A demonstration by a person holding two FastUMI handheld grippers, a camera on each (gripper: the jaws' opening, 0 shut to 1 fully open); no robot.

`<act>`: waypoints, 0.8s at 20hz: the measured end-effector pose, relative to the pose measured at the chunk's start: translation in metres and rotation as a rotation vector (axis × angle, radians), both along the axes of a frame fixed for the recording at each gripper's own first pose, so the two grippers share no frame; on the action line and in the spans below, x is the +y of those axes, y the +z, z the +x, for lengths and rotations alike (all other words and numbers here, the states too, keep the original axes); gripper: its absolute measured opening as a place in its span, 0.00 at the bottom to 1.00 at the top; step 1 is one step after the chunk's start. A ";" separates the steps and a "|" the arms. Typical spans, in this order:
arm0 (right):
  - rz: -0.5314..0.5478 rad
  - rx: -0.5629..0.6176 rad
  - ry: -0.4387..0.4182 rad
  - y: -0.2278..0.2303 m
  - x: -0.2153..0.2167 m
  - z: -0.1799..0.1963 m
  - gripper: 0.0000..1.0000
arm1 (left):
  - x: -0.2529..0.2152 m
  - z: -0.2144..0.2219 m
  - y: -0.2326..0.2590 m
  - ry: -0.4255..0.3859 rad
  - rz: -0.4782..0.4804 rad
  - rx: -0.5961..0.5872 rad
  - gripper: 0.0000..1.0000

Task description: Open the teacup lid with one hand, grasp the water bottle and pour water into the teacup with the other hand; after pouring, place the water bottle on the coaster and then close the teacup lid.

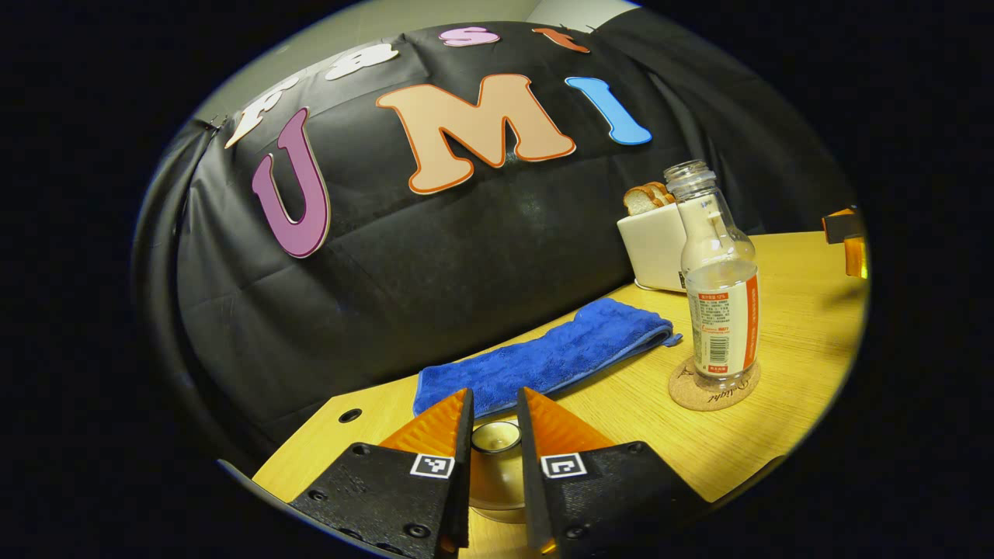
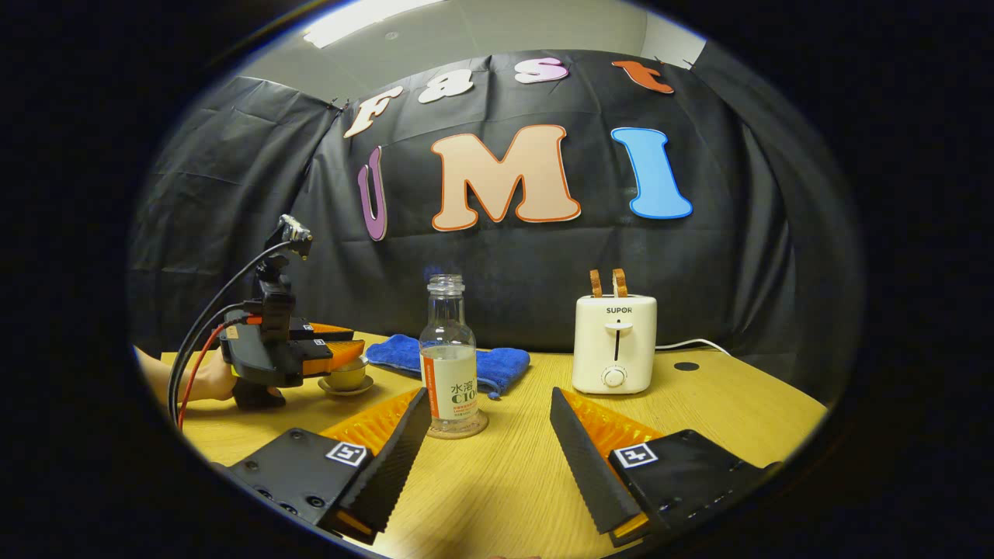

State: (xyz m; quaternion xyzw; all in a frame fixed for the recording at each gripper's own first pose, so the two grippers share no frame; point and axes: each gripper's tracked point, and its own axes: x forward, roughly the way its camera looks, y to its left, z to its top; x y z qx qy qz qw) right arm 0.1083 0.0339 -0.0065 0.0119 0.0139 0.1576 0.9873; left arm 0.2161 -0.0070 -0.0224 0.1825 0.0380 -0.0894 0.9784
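The teacup (image 1: 495, 466) sits low between the two fingers of the left tongs (image 1: 495, 407), which stand narrow on either side of it; whether the fingers press on the cup or its lid cannot be told from the left gripper view. The top of the cup shows as a pale round disc in the gap, and the glassy body below it rests on the bench (image 1: 621, 435). In the right gripper view the same cup (image 2: 347, 376) stands on a small saucer (image 2: 347, 387), under the far-off left tongs (image 2: 342, 353), with a hand (image 2: 203, 380) holding that tool from behind and cables trailing off it. The water bottle (image 1: 718, 287) stands upright and uncapped on a round cork coaster (image 1: 713, 388), ahead and to the right of the left tongs and well apart from them; it is partly filled. Seen from the right tongs (image 2: 489, 411), the bottle (image 2: 449, 357) stands on its coaster (image 2: 457, 429) just ahead between the fingers, nearer the left finger, and those tongs are spread wide and hold nothing. A folded blue towel (image 1: 543, 357) lies just beyond the left tongs, and a white toaster (image 2: 614, 343) with bread slices (image 2: 607, 282) in its slots stands ahead and to the right of the right tongs.
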 end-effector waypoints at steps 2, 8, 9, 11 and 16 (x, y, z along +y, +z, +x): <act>0.000 0.000 0.000 0.000 0.000 0.000 0.93 | -0.001 0.001 0.000 -0.009 -0.003 0.001 0.28; 0.000 0.000 0.000 0.000 0.000 0.000 0.98 | 0.006 0.000 0.010 0.016 -0.035 -0.053 0.66; 0.000 0.000 0.000 0.000 0.000 0.000 0.98 | 0.007 0.001 0.011 0.018 -0.043 -0.061 0.79; 0.000 0.000 0.000 0.000 -0.001 0.000 0.98 | 0.011 0.000 0.014 0.033 -0.053 -0.074 0.95; -0.003 0.000 -0.029 -0.001 -0.005 0.001 0.98 | 0.015 -0.016 0.015 0.045 -0.137 -0.064 0.96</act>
